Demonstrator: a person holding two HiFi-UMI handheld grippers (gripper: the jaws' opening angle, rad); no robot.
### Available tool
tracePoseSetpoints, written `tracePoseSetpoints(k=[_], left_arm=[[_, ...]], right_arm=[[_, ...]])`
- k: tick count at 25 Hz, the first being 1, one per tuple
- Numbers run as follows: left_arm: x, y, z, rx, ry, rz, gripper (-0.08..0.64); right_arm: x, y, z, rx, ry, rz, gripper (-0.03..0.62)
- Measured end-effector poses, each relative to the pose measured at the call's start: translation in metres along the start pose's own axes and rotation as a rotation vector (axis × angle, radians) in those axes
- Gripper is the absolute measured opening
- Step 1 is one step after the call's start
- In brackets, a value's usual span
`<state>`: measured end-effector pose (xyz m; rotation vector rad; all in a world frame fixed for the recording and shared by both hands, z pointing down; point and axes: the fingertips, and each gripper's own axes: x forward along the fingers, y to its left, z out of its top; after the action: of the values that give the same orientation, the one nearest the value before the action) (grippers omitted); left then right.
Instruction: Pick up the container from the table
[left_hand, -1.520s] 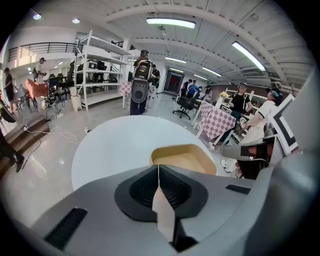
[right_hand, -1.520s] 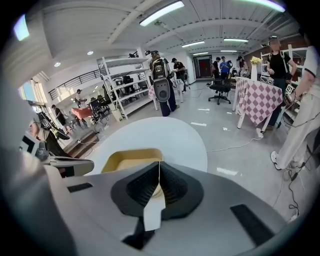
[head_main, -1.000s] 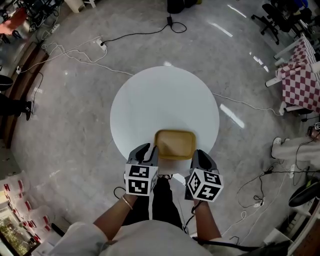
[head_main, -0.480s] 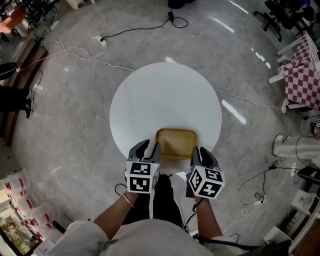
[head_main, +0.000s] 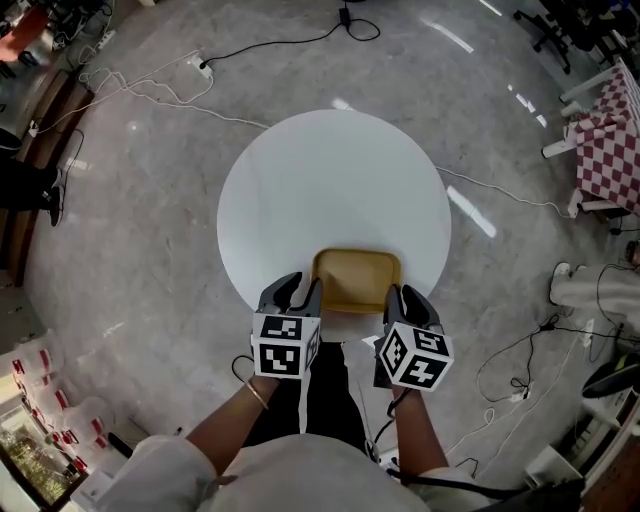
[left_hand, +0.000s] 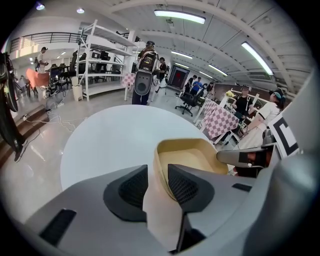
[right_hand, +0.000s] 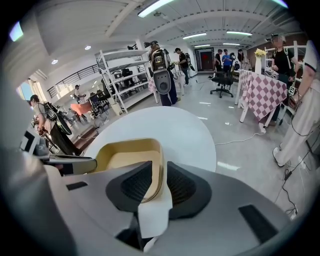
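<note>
A tan rectangular container (head_main: 355, 278) sits on the round white table (head_main: 330, 170), close to its near edge. My left gripper (head_main: 299, 291) straddles the container's left rim (left_hand: 161, 165). Its jaws have just been opening, and the rim stands between them with a gap beside the outer pad. My right gripper (head_main: 404, 297) is on the opposite rim (right_hand: 158, 165), with both pads close against the wall. Across the container, the right gripper view shows the left gripper (right_hand: 65, 162) and the left gripper view shows the right gripper (left_hand: 245, 156).
Grey floor surrounds the table, with cables (head_main: 180, 90) running across it at the back. A checkered table (head_main: 605, 150) stands at the right. My legs are just below the table's near edge. In the gripper views, people and shelving (left_hand: 100, 60) stand far behind.
The left jaws have spread wider around the container's rim. Both grippers and the container stay in place at the near edge of the table.
</note>
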<state>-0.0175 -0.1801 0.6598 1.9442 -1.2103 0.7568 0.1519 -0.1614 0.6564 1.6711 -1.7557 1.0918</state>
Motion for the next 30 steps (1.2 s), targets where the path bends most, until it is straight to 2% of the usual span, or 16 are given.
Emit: tracePoseSetpoints(k=[18, 30], left_arm=[[0.012, 0.0, -0.001, -0.034, 0.023, -0.008, 0.129], [0.013, -0.003, -0.004, -0.049, 0.029, -0.025, 0.089]], right_arm=[[0.008, -0.001, -0.006, 0.025, 0.026, -0.007, 0.084], [0.008, -0.002, -0.013, 0.032, 0.031, -0.03, 0.058]])
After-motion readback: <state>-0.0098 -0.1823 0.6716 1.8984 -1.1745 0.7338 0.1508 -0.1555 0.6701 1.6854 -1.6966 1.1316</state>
